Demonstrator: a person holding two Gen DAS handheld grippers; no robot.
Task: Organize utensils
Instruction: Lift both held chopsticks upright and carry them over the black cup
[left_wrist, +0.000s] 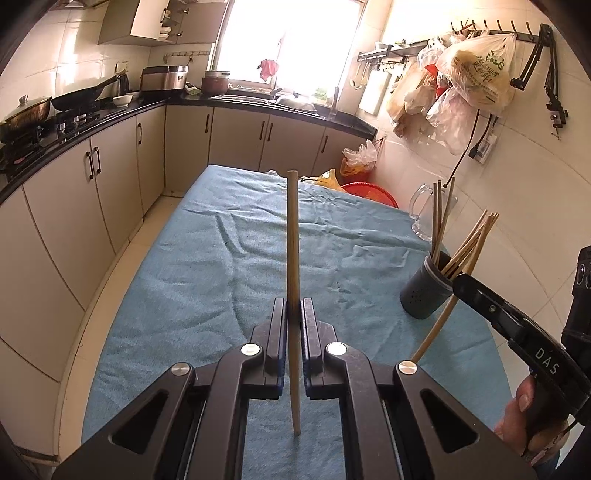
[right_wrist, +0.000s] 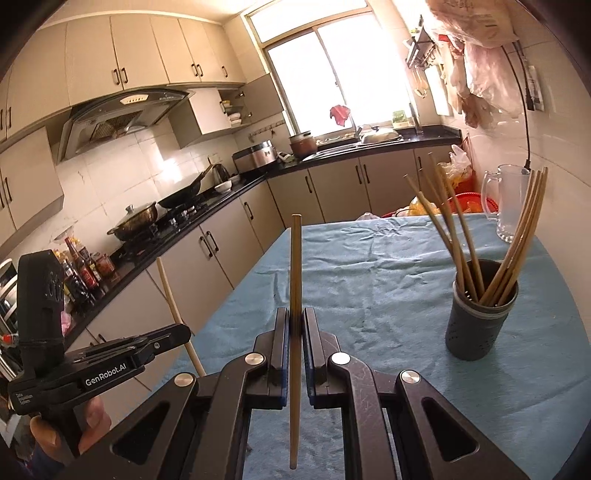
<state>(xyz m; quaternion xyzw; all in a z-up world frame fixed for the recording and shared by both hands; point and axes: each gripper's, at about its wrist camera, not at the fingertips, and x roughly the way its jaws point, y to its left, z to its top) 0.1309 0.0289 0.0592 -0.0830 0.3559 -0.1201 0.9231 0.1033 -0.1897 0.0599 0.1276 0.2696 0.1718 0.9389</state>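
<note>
Bench (left_wrist: 229, 258): covered in a wrinkled blue cloth, mostly bare from the near edge to the far end; a floor aisle runs between its left edge and the cabinets.
Holder (right_wrist: 480, 314): a dark grey cup on the cloth near the bench's right edge, with a clear jug (right_wrist: 511, 201) beyond it at the far right corner of the bench.
Chopsticks in holder (right_wrist: 517, 240): a splayed bunch, tips fanning up and outward above the holder's rim.
Left tongs (left_wrist: 294, 314): raised over the bench's near end and tilted downward, left of the holder, closed tight on a single pale chopstick (left_wrist: 292, 229) that stands nearly upright through the jaws.
Right tongs (right_wrist: 295, 325): raised over the bench just left of the holder, angled gently downward, clamped on another chopstick (right_wrist: 295, 266), also nearly upright.
Hands: a thumb and fingers wrap each handle, at the bench's near side.
</note>
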